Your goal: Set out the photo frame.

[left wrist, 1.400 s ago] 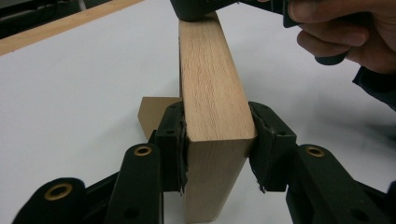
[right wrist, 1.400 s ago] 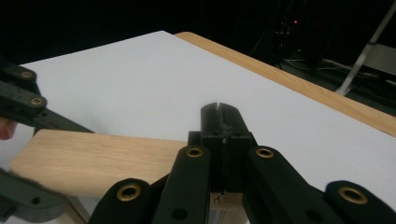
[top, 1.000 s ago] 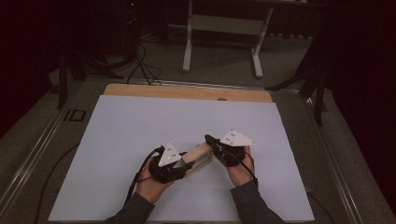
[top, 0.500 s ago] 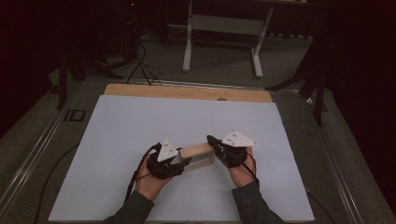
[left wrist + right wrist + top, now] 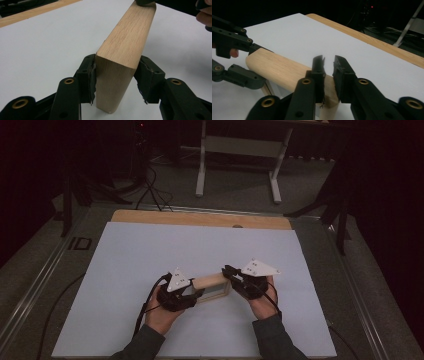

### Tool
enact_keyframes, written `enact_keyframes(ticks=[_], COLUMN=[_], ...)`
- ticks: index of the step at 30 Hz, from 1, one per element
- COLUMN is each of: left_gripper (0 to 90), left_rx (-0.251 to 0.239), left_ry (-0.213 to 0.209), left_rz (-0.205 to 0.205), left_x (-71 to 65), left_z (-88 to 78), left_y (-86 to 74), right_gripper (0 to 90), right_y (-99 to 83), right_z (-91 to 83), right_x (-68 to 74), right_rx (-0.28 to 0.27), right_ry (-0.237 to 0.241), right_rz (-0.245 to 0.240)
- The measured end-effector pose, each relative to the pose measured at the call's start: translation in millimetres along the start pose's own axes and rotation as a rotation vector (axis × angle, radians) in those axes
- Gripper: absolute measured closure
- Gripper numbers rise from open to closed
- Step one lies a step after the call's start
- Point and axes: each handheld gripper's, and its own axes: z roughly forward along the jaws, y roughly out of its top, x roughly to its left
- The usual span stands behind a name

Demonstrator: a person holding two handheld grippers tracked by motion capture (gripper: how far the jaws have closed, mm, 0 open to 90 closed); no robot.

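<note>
Wooden block [image 5: 212, 281] sits near the front middle of the white table [image 5: 150, 245], held between both tools. Left gripper [image 5: 117, 82] clamps its near end, pads flat against both side faces, probably to steady it. Right gripper [image 5: 328, 80] straddles the far end; its jaws have just been opening, and a narrow gap shows between the tips, so its hold looks loosened. Wide bare surface all round; table edges well apart from the block.

Pale oak block [image 5: 212, 281], edge-up, mid-table
</note>
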Motion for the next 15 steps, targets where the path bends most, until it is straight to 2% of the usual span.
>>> enact_keyframes(ticks=[4, 5, 6, 10, 15], left_gripper=[52.8, 52.8, 52.9, 52.9, 53.1], left_rx=[-0.002, -0.002, -0.002, -0.004, -0.002], left_ry=[-0.003, -0.003, -0.005, -0.012, -0.018], left_rz=[-0.011, -0.011, -0.015, -0.034, -0.052], left_x=[1.2, 1.2, 1.9, 3.2, 4.3], left_z=[0.4, 0.4, 0.8, 1.1, 2.3], left_y=[-0.2, -0.2, -0.5, -1.5, -2.9], right_gripper=[65.6, 65.6, 58.3, 52.8, 48.6], right_y=[0.6, 0.6, 0.2, -1.3, -3.2], right_z=[-4.2, -4.2, -6.2, -6.0, -5.4], right_x=[-3.1, -3.1, -5.8, -8.7, -11.2], right_rx=[0.011, 0.011, 0.016, 0.035, 0.029], right_ry=[0.029, 0.029, 0.043, 0.056, 0.071], right_rz=[-0.012, -0.012, -0.007, 0.004, 0.013])
